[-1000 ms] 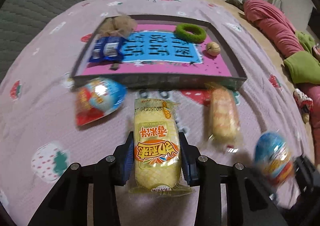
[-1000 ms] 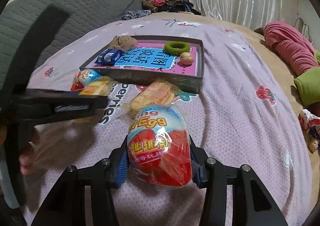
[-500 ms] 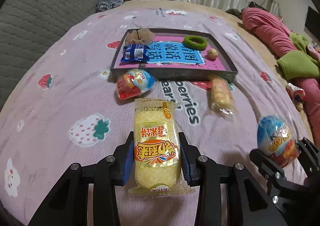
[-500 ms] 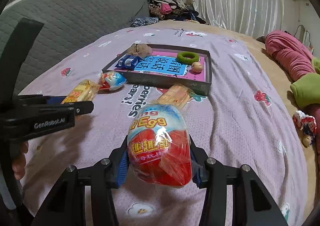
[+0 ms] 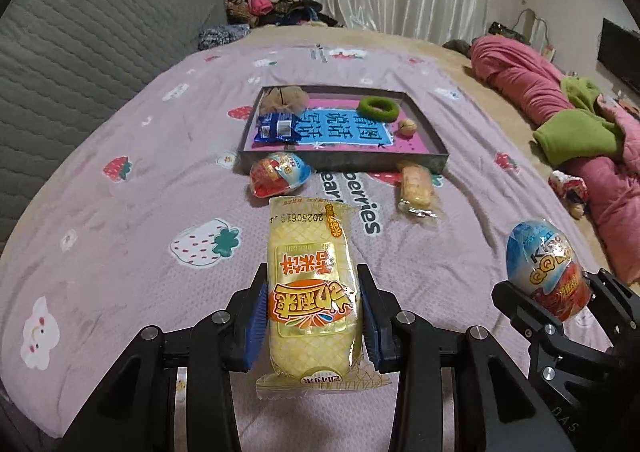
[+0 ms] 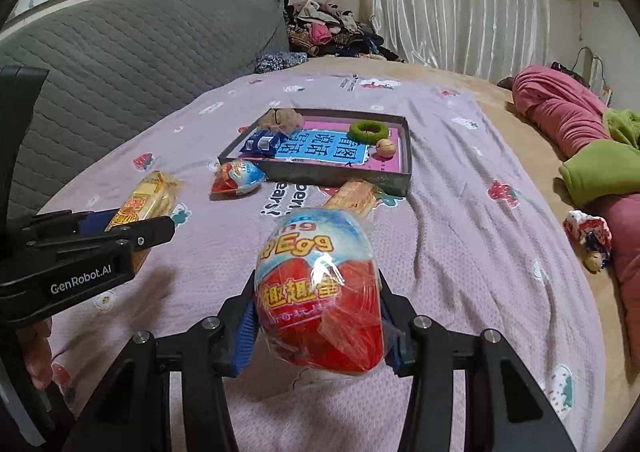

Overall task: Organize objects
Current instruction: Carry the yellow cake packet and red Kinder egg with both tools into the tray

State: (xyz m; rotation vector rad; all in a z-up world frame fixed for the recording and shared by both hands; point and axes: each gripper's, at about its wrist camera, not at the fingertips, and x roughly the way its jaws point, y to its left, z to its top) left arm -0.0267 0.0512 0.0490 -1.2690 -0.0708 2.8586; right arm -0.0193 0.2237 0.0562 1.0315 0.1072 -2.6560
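Left tool (image 5: 312,316) squeezing a yellow snack pack (image 5: 312,292), blue pads tight on both sides. Pack held up above the bed (image 5: 120,252), its bottom edge partly hidden by the black tool arms. Writing on it upside down from the left wrist view.

Right tool (image 6: 318,316) squeezing a toy egg (image 6: 318,292) in shiny wrap, red below and white and blue on top. Egg lifted off the bed too. Bottom of the egg hidden by the tool.

Farther off on the bed, a flat gray box (image 5: 428,128). Inside: a blue packet (image 5: 276,127), a brown lump (image 5: 283,99) too fuzzy to name, a green ring (image 5: 378,109) and a small round ball (image 5: 407,127). Blue sign with big letters on the box floor, partly covered by the packet.

Just in front of the box, another toy egg (image 5: 280,174) lying on its side, touching or nearly touching the box wall, hard to tell which. Beside it, another snack pack (image 5: 417,186), in clear wrap, print too small to read; in the right wrist view half hidden behind the held egg.

At the left edge of the right wrist view, a bit of a hand (image 6: 38,352), mostly cut off.
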